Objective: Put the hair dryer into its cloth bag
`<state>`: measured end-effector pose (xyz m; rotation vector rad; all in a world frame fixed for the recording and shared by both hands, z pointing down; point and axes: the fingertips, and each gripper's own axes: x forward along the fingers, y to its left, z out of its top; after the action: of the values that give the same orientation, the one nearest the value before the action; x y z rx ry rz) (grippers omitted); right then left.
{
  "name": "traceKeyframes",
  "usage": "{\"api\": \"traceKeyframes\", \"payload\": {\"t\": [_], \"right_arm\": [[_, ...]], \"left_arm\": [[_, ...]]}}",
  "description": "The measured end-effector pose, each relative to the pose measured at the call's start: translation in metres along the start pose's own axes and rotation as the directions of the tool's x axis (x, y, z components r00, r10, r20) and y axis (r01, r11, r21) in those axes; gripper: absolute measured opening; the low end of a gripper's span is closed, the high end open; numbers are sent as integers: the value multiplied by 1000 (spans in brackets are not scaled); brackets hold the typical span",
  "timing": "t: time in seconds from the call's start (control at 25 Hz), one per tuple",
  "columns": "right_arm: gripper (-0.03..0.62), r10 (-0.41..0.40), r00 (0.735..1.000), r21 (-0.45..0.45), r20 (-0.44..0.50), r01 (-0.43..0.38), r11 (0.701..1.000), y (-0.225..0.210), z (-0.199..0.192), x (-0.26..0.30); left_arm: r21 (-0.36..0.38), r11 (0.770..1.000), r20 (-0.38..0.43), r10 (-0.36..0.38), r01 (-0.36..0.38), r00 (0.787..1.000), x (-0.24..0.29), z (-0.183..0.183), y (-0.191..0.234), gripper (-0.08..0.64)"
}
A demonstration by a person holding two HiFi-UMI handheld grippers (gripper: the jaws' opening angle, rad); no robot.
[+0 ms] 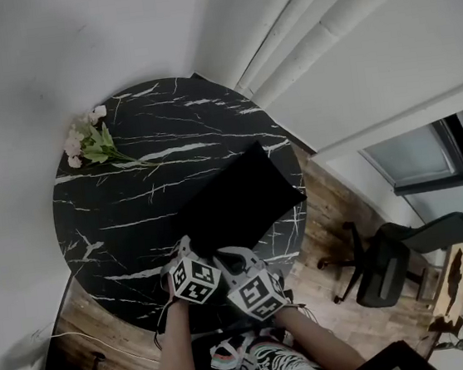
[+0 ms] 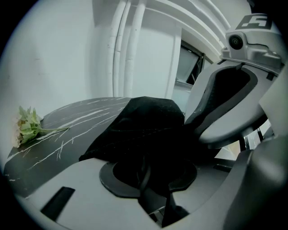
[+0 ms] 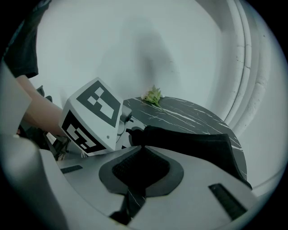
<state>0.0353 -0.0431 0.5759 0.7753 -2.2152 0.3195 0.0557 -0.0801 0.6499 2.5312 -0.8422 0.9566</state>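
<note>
A black cloth bag (image 1: 241, 195) lies on the round black marble table (image 1: 127, 218), running from the near edge toward the back right. Its body looks bulged (image 2: 144, 121). No hair dryer is in sight in any view. My left gripper (image 1: 184, 249) is at the bag's near end, and its jaws (image 2: 148, 166) are shut on a fold of the black cloth. Right beside it, my right gripper (image 1: 237, 258) has its jaws (image 3: 141, 168) closed on the bag's near edge (image 3: 193, 141). The left gripper's marker cube (image 3: 92, 119) fills the left of the right gripper view.
A small bunch of pale flowers (image 1: 88, 143) lies at the table's back left. White pipes (image 1: 322, 35) run along the wall behind. A black office chair (image 1: 392, 261) stands on the wood floor at the right.
</note>
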Motion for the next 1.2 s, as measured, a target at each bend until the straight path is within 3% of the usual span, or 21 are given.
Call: {"api": "traceKeyframes", "payload": {"t": [0.56, 1.2], "right_arm": [[28, 35, 999, 9, 22, -35, 999, -5, 0, -5], [26, 60, 998, 24, 36, -60, 998, -9, -6, -13]], "left_arm": [[-26, 1000, 85, 6, -3, 996, 12, 19, 4, 118], [-49, 999, 96, 19, -14, 995, 23, 21, 8, 118]]}}
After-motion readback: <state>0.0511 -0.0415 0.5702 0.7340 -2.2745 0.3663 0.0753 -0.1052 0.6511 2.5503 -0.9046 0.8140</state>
